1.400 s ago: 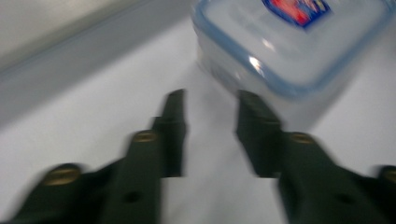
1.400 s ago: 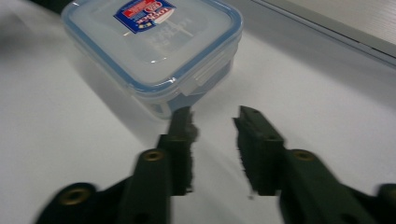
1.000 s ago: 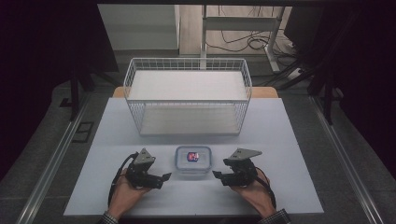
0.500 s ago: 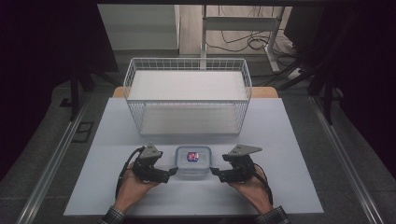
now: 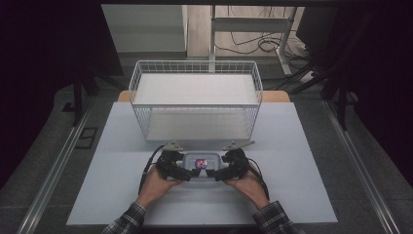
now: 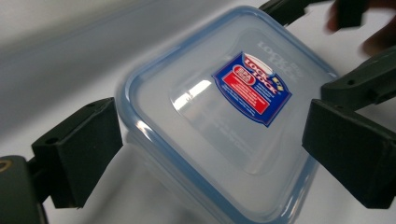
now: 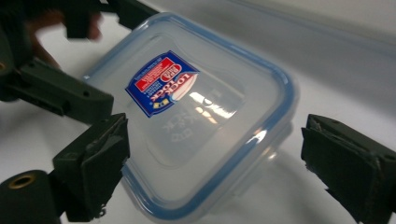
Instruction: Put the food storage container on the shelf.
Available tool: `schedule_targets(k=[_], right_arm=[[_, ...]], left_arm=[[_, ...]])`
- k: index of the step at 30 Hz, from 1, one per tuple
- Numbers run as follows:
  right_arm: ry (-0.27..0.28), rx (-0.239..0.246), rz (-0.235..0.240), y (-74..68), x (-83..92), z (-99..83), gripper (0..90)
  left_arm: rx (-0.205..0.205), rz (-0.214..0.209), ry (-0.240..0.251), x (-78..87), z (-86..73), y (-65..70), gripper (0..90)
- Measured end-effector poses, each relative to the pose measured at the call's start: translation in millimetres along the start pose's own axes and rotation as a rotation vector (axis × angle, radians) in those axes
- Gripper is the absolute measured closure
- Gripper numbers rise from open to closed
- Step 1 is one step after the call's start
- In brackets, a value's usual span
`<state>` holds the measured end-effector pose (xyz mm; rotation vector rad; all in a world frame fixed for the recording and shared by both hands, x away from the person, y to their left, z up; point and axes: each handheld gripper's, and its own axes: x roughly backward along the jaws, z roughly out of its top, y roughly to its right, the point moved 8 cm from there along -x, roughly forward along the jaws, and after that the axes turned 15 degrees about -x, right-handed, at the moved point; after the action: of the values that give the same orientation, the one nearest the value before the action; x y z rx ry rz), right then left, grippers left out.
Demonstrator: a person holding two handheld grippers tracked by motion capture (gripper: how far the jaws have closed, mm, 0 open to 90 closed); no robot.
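Between both grippers, just in front of the wire basket (image 5: 195, 95): a lidded plastic box (image 5: 200, 165).

Left gripper (image 5: 181, 171) and right gripper (image 5: 218, 173) flank it equally close, jaws having just spread wide, straddling opposite corners, pads not yet pressing. Box lies flat on the table (image 5: 302, 161), clear, blue-rimmed, red-and-blue label (image 6: 252, 87) on top.

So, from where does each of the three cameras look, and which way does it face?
High view: above the person's side, facing forward and down on the white table, wire basket and lidded container; both hands show, left tool and right tool.
Left gripper view: rides the left tool, looking along its open jaws at the container.
Right gripper view: rides the right tool, jaws open around the container.
Shared: both gripper views show the blue-and-red label and the other tool beyond.
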<state>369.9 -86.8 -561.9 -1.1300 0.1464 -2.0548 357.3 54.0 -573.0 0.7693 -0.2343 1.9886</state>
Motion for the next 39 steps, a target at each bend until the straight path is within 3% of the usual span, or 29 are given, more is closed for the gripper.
schedule_targets(k=[4,8,12,14,15,19,23,24,25,26,28,31,32,33,34,36,39], right_arm=[[-0.031,-0.024,0.044,-1.3,-0.2,-2.7,13.3],[-0.041,-0.018,0.046,-4.7,3.1,-10.0,15.7],[-0.045,-0.002,0.043,-6.7,13.4,-18.3,27.4],[-0.035,0.002,0.055,-6.3,20.9,-21.6,37.7],[-0.035,0.002,0.055,-6.3,20.9,-21.6,37.7],[-0.024,-0.023,0.097,-4.7,28.9,-21.2,48.1],[-0.02,-0.058,0.129,-4.5,31.7,-21.2,51.7],[-0.018,-0.067,0.14,-4.5,32.4,-21.5,52.4],[-0.018,-0.067,0.14,-4.5,32.4,-21.5,52.4],[-0.018,-0.08,0.139,-3.3,33.0,-21.9,53.0],[-0.016,-0.133,0.185,-0.5,34.6,-22.6,53.8],[-0.02,-0.154,0.188,1.8,33.6,-23.5,53.1],[-0.019,-0.143,0.199,1.7,34.6,-22.7,56.1],[-0.019,-0.143,0.199,1.7,34.6,-22.7,56.1],[-0.017,-0.13,0.204,0.4,35.1,-22.4,56.7],[-0.022,-0.092,0.187,-2.4,35.2,-22.0,56.3],[-0.025,-0.082,0.179,-1.8,34.7,-22.0,56.1]], left_arm=[[0.015,-0.021,0.012,3.1,-3.8,2.5,6.8],[0.012,-0.008,0.014,16.3,-9.8,8.3,18.5],[0.006,-0.011,0.012,26.1,-14.7,13.7,31.7],[0.003,-0.013,0.009,28.1,-15.9,16.0,37.4],[0.007,-0.016,0.017,30.1,-16.2,16.3,37.4],[0.047,-0.045,0.068,38.5,-17.0,16.4,49.4],[0.053,-0.037,0.084,42.1,-19.2,20.0,52.3],[0.06,-0.033,0.088,43.8,-20.2,20.2,59.5],[0.065,0.01,0.099,47.9,-21.5,17.5,59.5],[0.072,0.023,0.104,50.7,-23.6,14.9,67.8],[0.074,-0.006,0.121,50.0,-24.6,14.9,75.7],[0.052,0.023,0.105,48.6,-23.0,16.1,69.4],[0.066,0.016,0.099,47.7,-24.1,14.9,62.3],[0.088,-0.008,0.103,45.9,-25.1,13.4,62.3],[0.112,-0.03,0.111,44.3,-25.5,11.7,54.4],[0.109,-0.039,0.117,42.4,-25.5,9.5,46.7],[0.111,-0.066,0.122,42.4,-25.6,10.8,49.9]])
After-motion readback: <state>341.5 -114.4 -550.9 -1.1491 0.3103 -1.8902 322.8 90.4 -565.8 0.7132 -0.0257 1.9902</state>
